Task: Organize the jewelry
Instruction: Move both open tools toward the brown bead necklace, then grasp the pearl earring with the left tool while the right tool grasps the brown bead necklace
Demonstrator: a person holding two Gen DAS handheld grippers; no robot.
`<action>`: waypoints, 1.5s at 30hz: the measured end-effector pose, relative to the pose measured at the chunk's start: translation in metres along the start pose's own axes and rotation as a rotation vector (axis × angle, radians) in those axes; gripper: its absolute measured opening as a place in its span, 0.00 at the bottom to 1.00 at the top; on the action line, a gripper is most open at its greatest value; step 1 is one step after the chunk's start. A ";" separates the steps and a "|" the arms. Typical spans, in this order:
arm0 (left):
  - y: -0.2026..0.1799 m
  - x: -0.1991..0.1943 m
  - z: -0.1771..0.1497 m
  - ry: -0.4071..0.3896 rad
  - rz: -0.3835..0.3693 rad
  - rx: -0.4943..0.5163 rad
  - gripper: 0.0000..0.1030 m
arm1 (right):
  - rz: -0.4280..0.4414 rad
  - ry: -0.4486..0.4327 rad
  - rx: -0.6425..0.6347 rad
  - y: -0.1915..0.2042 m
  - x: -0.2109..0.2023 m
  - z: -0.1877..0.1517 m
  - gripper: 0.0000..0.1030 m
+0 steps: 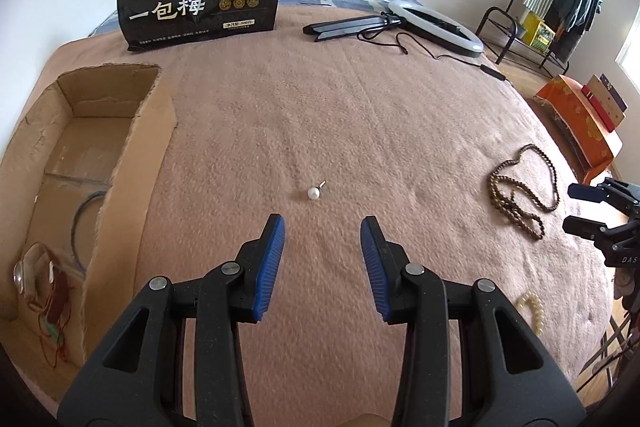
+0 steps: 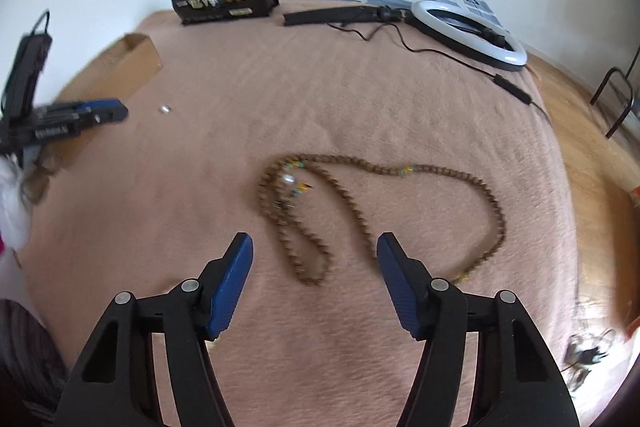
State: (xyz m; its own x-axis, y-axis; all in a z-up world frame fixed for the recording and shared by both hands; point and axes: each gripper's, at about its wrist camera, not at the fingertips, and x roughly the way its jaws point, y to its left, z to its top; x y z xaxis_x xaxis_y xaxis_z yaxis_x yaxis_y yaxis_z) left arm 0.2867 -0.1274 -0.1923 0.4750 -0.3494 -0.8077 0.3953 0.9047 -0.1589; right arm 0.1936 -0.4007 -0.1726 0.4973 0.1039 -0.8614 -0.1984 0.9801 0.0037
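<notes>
The left gripper (image 1: 322, 243) is hovering over the pink blanket (image 1: 360, 115) with its jaws spread wide and empty, pointing at a small pearl earring (image 1: 313, 192) lying just ahead of the fingertips. To the left a cardboard box (image 1: 132, 163) is sitting open, already holding a bangle (image 1: 82, 219) and some red-corded pieces (image 1: 56, 303). The right gripper (image 2: 315, 259) is also hanging open and holding nothing, its fingers straddling the near loop of a long brown bead necklace (image 2: 360, 195) spread across the blanket. A cream bead bracelet (image 1: 531, 309) is lying near the left gripper's right side.

The step in hand appears to be picking up the earring — a tiny round thing on soft pile, so it is likely to roll or sink. It would pay to be lowering the fingers until the pads are pressing lightly into the blanket on either side, centring the pearl between them, then closing slowly. Gripping the pearl itself, not the thin post, should be steadier. For the necklace, pinching several strands where they bunch — near the white bead (image 2: 289, 180) — should be keeping loops from trailing.
</notes>
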 end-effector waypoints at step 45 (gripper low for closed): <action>0.000 0.069 0.020 0.055 0.021 0.042 0.17 | 0.054 0.155 -0.288 -0.032 0.092 0.058 0.37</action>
State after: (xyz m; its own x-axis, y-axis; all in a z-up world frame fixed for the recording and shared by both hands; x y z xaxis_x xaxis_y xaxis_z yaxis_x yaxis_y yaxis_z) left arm 0.3348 -0.1564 -0.2369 0.4397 -0.3154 -0.8409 0.4187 0.9003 -0.1187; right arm 0.2953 -0.4123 -0.2226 0.3496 0.1059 -0.9309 -0.4623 0.8837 -0.0731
